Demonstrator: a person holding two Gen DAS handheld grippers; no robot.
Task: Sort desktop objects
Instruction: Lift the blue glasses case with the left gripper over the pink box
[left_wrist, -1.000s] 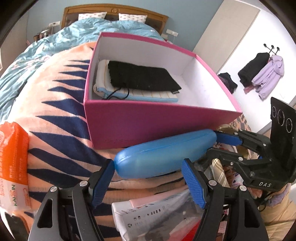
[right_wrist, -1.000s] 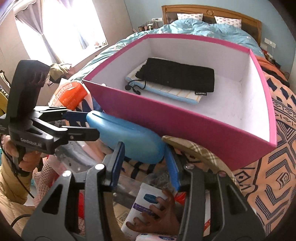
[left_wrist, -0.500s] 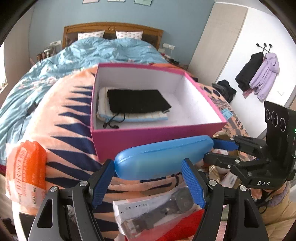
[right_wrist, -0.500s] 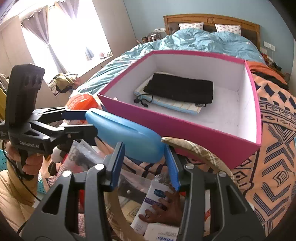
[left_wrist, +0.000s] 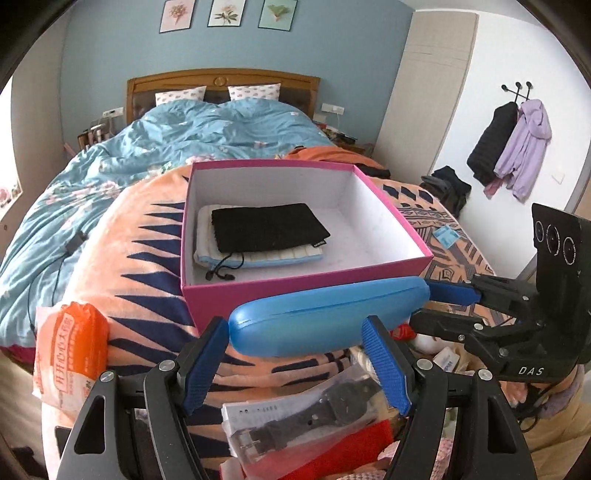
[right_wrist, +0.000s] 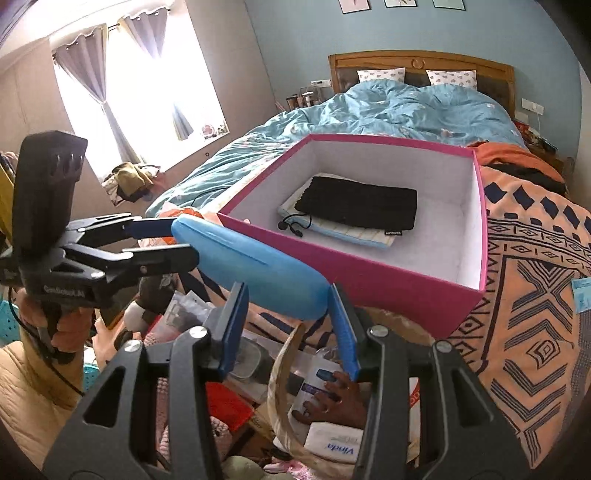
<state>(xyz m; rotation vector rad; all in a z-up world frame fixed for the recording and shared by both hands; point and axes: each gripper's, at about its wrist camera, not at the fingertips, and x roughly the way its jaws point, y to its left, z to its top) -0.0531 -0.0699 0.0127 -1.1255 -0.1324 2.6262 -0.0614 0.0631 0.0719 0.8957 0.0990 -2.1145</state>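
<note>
Blue case (left_wrist: 325, 317) has been lifted clear of the clutter, clamped end to end by left gripper (left_wrist: 295, 354) and right gripper (right_wrist: 288, 325); pink box (left_wrist: 280, 295) is next.

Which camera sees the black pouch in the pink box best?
The left wrist view: the black pouch lies nearly square-on, with its cord showing. The right wrist view shows it too, but more slanted, in the pink box.

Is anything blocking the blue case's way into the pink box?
Only the box's near wall: the blue case, held by both hand-held grippers, hangs just before it. The box's right half lies bare; the pouch fills the left.
</note>
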